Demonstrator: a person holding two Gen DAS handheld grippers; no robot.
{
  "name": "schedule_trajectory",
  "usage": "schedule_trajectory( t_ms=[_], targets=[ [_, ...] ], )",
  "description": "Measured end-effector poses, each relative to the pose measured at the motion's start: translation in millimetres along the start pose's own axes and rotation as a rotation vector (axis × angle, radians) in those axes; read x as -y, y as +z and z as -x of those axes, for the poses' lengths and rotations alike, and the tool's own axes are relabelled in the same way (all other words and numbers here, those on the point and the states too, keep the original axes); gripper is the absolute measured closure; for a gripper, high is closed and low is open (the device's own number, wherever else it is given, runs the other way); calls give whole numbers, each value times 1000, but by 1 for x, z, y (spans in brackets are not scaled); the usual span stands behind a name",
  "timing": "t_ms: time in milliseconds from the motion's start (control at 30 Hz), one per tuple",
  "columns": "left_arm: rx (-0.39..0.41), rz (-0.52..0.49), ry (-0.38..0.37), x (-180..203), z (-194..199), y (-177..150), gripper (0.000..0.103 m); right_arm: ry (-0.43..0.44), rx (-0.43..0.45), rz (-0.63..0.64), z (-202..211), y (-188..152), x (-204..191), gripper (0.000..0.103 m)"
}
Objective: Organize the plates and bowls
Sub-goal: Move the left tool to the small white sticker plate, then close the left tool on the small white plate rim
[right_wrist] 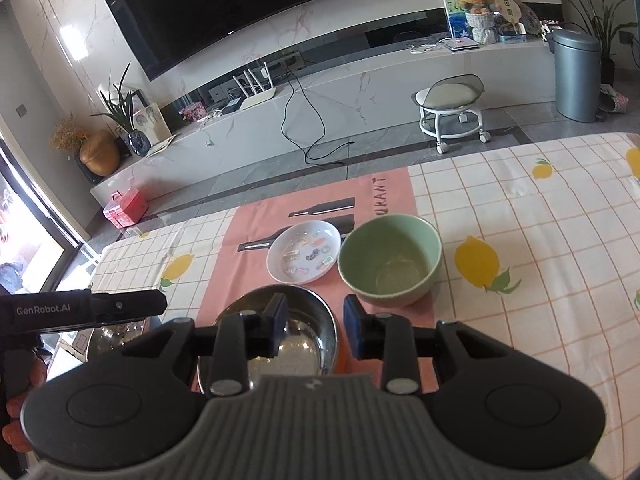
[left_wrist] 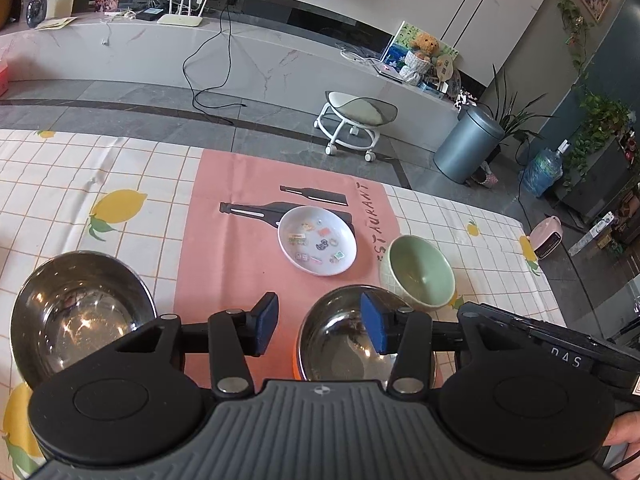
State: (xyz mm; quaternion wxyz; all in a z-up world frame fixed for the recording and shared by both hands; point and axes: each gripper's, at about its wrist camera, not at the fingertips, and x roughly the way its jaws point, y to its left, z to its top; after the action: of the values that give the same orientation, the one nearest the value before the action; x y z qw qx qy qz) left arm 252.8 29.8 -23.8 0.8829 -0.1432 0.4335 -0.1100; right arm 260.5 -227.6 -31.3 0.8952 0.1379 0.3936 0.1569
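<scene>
Both grippers' fingers (left_wrist: 272, 322) (right_wrist: 352, 330) spread empty, two steel bowls (left_wrist: 80, 312) (right_wrist: 296, 336), one green bowl (left_wrist: 420, 272), one white plate (left_wrist: 318, 240).

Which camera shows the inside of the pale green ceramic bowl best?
The right wrist view: the pale green ceramic bowl sits near centre, its bottom visible. The left wrist view shows it off to the side, bottom partly hidden.

A mat (left_wrist: 224, 240) lay on the table (left_wrist: 60, 168). On the mat sat a plate (left_wrist: 317, 241), with a steel bowl (left_wrist: 344, 340) nearer. A ceramic bowl (left_wrist: 418, 270) stood right of the plate; another steel bowl (left_wrist: 76, 312) stood left of the mat.
</scene>
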Motion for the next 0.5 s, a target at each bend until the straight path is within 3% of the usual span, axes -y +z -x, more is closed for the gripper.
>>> schedule_trajectory(
  t_ms=[233,500],
  targets=[
    [-46,32,-31,-11,-36,28,49,-18,-67,93,-49,38,-6,71],
    [-119,91,-13,-27,-92,52,50,-45,-192,177,-120,83,-8,71]
  ],
)
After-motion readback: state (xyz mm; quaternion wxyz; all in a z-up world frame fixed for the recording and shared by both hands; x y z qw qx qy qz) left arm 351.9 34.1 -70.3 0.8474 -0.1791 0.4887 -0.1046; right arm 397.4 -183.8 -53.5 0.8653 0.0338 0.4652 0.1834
